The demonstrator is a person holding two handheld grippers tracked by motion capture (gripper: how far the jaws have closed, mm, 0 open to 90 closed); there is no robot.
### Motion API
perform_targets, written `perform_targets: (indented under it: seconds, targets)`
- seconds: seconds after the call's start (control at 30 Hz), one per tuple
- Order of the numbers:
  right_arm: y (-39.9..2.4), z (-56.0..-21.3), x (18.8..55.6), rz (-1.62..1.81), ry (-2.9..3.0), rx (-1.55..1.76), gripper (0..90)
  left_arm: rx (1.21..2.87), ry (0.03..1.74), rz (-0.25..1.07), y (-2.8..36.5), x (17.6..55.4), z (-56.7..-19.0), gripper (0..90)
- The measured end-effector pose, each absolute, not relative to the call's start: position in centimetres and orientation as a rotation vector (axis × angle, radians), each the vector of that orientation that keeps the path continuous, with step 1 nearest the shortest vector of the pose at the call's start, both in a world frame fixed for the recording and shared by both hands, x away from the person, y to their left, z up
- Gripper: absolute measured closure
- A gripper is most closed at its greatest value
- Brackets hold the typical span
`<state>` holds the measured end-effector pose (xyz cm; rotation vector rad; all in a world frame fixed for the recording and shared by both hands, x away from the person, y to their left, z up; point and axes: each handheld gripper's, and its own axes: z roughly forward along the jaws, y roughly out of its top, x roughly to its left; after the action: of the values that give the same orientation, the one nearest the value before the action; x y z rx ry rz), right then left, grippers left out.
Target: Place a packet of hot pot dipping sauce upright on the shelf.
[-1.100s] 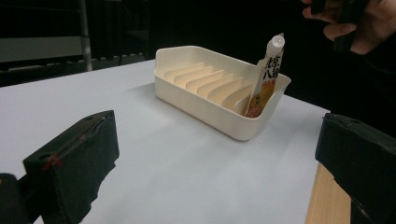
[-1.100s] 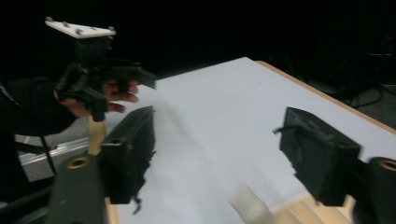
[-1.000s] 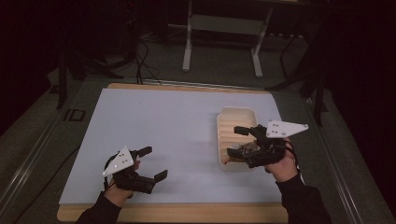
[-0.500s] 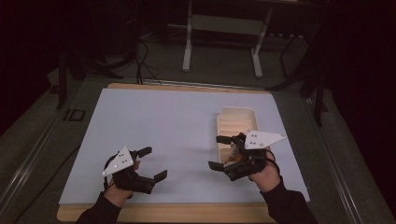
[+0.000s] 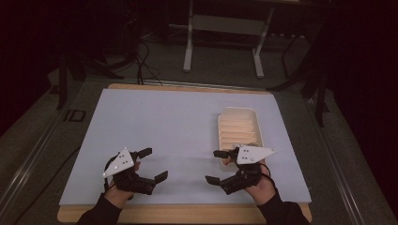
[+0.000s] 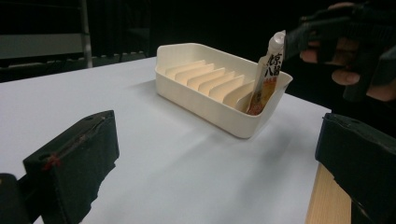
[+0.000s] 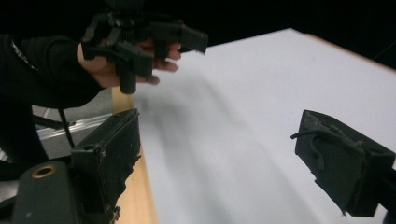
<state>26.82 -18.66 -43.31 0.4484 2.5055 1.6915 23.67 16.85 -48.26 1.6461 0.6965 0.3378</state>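
Observation:
A cream slotted tray [image 5: 238,125] lies on the right half of the white mat [image 5: 164,122]. In the left gripper view a printed sachet [image 6: 266,74] stands upright in the end slot of the tray [image 6: 201,91], closest to the person. My right gripper [image 5: 214,166] hovers open just in front of the tray's near end, jaws pointing left, nothing between them. My left gripper [image 5: 153,164] rests open near the front left, jaws pointing right, empty. The two grippers face each other. The left gripper [image 7: 140,37] is seen in a hand in the right gripper view.
The mat covers a wooden table whose bare front edge [image 5: 187,213] runs below both hands. A metal stand [image 5: 224,28] and cables [image 5: 141,56] are on the dark floor beyond the far edge. Bare mat stretches across the middle and far left.
My right gripper has drawn back from over the tray towards the person and leftwards, staying open. The left gripper has stayed put.

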Motion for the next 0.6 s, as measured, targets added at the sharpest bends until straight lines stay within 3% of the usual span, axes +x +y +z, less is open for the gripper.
perform_targets:
  seconds: [0.6]
  targets:
    - [-20.8, -46.2, 25.0, 1.592, 2.517, 0.539, 13.9, 1.658, 0.683, 0.329, 16.8, 23.6, -48.6, 0.0]
